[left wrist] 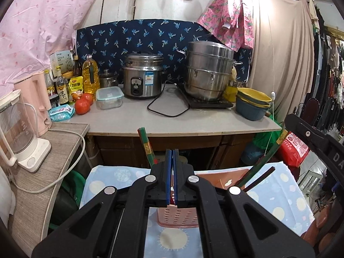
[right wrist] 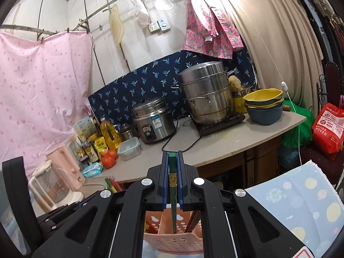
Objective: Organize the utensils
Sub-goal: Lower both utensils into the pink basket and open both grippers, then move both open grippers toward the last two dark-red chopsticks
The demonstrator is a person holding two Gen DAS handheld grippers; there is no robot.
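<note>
Right gripper (right wrist: 172,163) is clamped on a green chopstick (right wrist: 173,204), held more or less upright, with its lower end already down inside the pink basket (right wrist: 172,241). The basket has dividers, and the chopstick looks to be in the middle slot, though the gripper body hides most of it, so I wouldn't swear to that. There's at least one dark chopstick leaning in the slot to the right.

Left gripper (left wrist: 172,157) is pinched fully together with nothing between its blue pads. It hangs above the same pink basket (left wrist: 177,219), which sits on a blue cloth (left wrist: 277,195) printed with suns and planets. From that side you can see a red-and-green chopstick (left wrist: 146,145) sticking up behind the gripper and a couple more slanting off to the right.

What could go wrong:
- That basket is light plastic on loose cloth. If the chopstick gets pushed down at an angle, it could tip or slide.
- If the grip lets go too high, the chopstick could bounce and flop out over the rim.
- The two grippers are close together, so swinging either one sideways could knock the standing chopsticks.
</note>
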